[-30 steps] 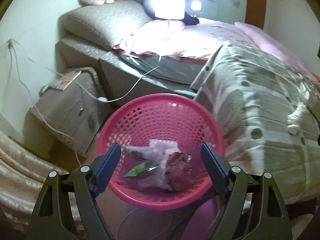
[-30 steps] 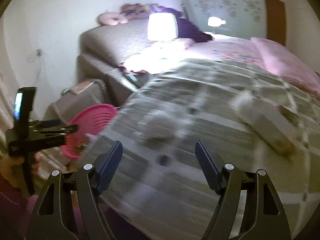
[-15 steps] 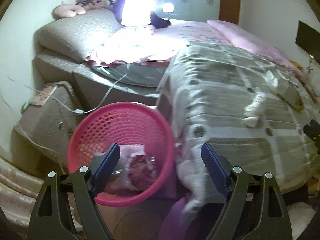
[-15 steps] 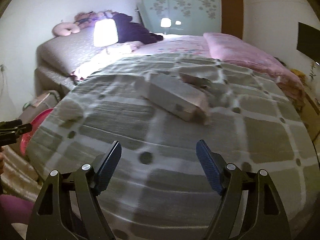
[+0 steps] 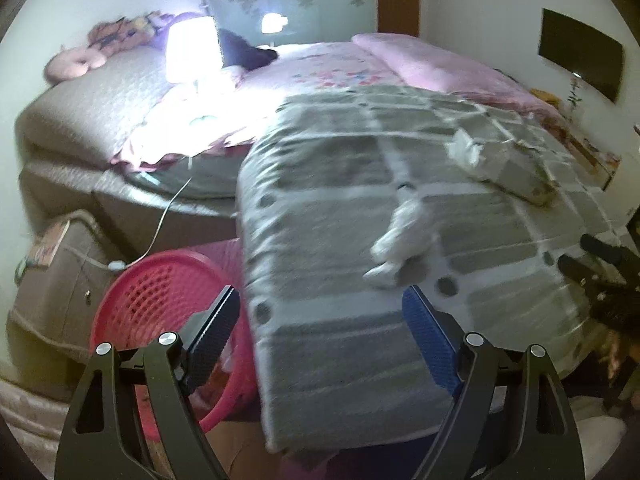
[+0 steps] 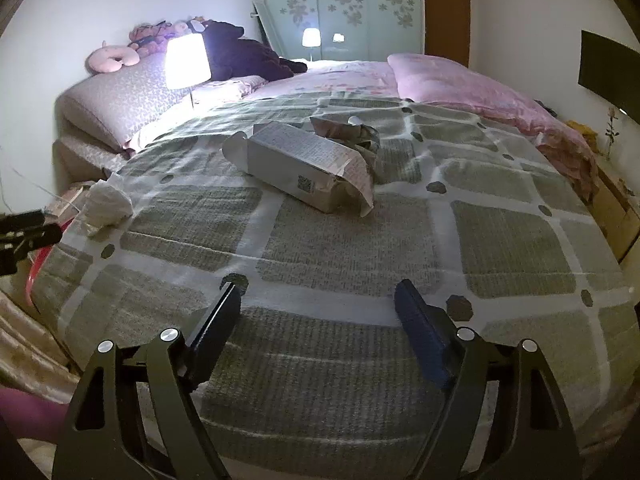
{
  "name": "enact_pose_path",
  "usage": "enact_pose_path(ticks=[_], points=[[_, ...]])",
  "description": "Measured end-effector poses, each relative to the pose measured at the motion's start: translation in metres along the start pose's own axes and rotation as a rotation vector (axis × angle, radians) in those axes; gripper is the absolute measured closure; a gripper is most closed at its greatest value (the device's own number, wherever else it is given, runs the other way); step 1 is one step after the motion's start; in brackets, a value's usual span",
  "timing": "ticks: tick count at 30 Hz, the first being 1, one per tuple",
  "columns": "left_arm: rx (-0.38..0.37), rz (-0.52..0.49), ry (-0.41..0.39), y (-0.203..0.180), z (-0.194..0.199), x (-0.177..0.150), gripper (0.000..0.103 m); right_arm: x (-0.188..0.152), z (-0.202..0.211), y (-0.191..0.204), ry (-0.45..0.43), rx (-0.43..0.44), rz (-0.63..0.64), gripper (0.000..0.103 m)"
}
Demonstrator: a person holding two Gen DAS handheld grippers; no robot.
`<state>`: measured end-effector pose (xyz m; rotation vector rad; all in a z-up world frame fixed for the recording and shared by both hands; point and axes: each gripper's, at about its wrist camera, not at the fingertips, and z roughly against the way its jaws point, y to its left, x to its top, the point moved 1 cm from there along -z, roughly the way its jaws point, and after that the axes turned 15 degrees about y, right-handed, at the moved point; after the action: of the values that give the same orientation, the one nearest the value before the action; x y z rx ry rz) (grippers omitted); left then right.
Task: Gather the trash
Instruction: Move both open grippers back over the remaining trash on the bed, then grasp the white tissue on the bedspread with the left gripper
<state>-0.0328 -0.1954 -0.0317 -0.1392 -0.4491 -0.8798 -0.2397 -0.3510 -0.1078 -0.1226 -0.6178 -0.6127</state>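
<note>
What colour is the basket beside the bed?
Pink basket, clearest in the left wrist view.

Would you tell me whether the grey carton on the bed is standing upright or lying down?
Lying down: the carton rests on its long side on the blanket.

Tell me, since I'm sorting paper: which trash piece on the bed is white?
The crumpled tissue near the bed's left edge; the carton and wrapper are grey-brown.
</note>
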Motion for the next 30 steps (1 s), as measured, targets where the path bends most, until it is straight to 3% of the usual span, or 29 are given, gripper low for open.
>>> enact_pose_path(ticks=[12,20,30], points=[[-0.057,-0.081,0.009,-0.039,-0.022,0.035,0.025,-0.001,0.000,0.000,-0.007,0.000,0.013,0.023],[-0.080,-0.069,0.055,-0.042,-0.038,0.042,0.063,-0.001,0.001,0.000,-0.009,-0.001,0.015,0.023],[-0.089,-0.062,0.035,-0.029,-0.020,0.025,0.068,0.001,0.002,-0.001,-0.005,0.019,0.005,0.023]])
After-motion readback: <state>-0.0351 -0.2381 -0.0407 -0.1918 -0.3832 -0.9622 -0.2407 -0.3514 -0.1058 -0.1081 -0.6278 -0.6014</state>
